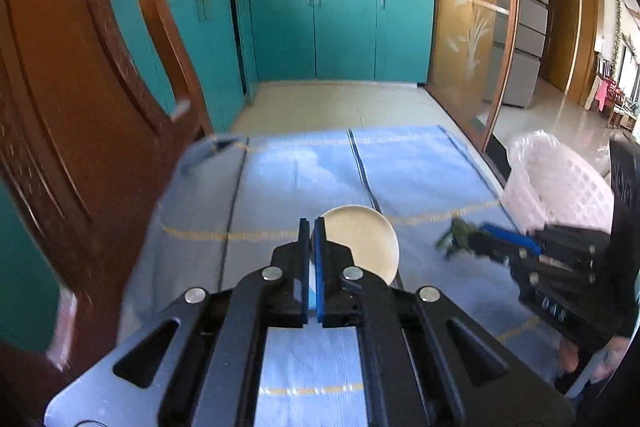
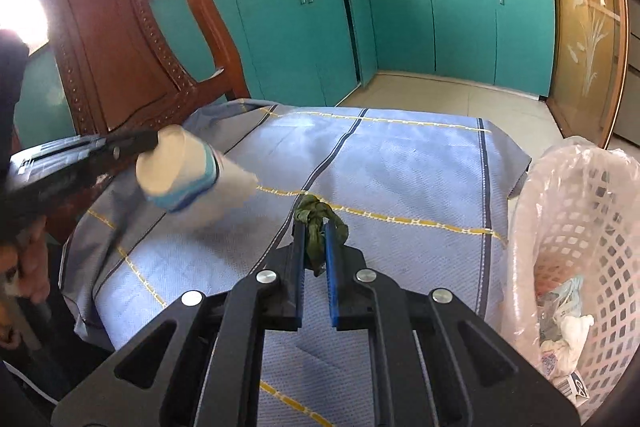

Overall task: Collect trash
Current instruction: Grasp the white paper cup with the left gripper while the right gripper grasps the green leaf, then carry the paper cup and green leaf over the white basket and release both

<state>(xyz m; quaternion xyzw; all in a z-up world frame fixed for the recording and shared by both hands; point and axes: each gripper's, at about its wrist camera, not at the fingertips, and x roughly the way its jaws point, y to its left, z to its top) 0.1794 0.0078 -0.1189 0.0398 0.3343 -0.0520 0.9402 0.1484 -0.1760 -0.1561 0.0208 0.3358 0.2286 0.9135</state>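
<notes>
My left gripper [image 1: 312,227] is shut on the rim of a white paper cup [image 1: 360,243], seen mouth-on. In the right wrist view the cup [image 2: 188,171], white with a blue band, hangs tilted above the table's left side, held by the left gripper [image 2: 154,141]. My right gripper [image 2: 315,227] is shut on a crumpled green scrap [image 2: 318,223], held above the blue tablecloth [image 2: 400,163]. In the left wrist view the right gripper [image 1: 476,237] holds the green scrap [image 1: 456,233] beside the pink trash basket [image 1: 560,187].
The pink basket [image 2: 580,227], lined with a clear bag, stands off the table's right edge and holds several wrappers [image 2: 564,319]. A carved wooden chair back [image 2: 120,39] rises at the table's left. Teal kitchen cabinets [image 2: 440,27] lie beyond.
</notes>
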